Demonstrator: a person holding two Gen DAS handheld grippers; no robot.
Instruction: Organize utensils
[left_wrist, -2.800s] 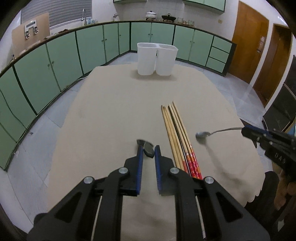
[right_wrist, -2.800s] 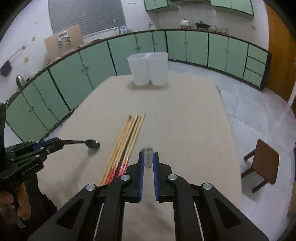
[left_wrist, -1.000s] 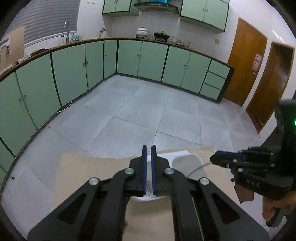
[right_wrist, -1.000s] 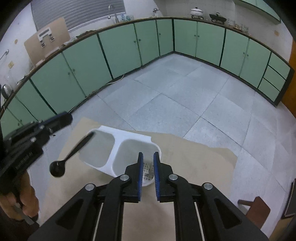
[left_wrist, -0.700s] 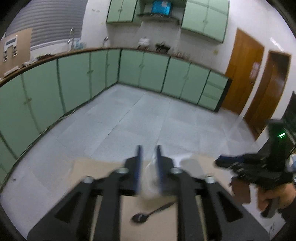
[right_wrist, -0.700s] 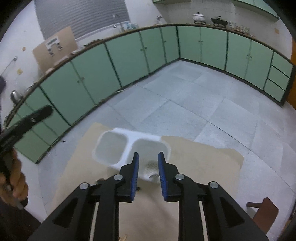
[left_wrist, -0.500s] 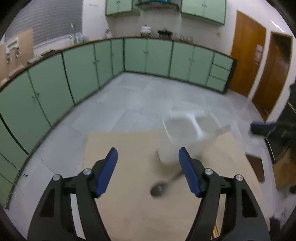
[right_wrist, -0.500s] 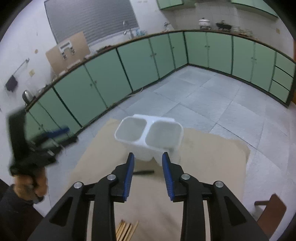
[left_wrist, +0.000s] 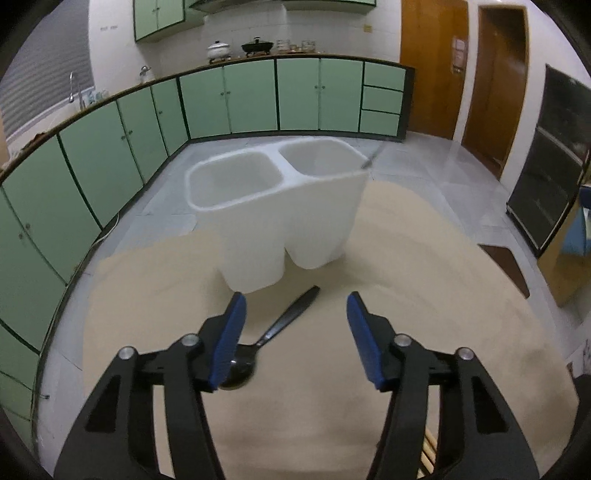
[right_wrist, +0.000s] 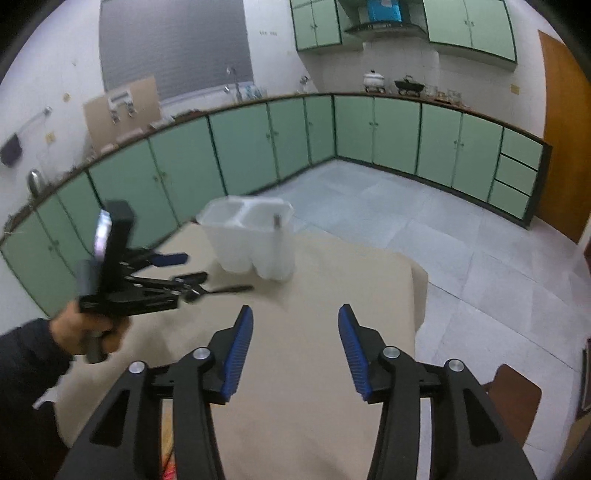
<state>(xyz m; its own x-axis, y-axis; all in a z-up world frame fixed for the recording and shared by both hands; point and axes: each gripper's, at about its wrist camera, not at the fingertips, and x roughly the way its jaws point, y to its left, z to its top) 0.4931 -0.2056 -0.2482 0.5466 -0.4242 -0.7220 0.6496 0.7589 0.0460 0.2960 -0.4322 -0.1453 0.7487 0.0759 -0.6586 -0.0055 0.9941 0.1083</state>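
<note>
Lying loose under the closing left gripper (left_wrist: 293, 332), spoon (left_wrist: 273, 339) missed the white holder (left_wrist: 273, 206) ahead & needs re-grabbing; right gripper (right_wrist: 295, 350), opening & empty, dropped its spoon (right_wrist: 276, 221) in.

Both grippers are built alike: matte black plastic arms with triangular cut-outs, joined by round silver screws, ending in two fingers faced with ribbed blue pads. The left gripper (left_wrist: 295, 332) shows four such screws, as does the right gripper (right_wrist: 295, 343). In the right wrist view the left gripper carries a boxy black block on top, and the hand (right_wrist: 86, 332) holding its black handle comes out of a dark sleeve (right_wrist: 26, 373).
</note>
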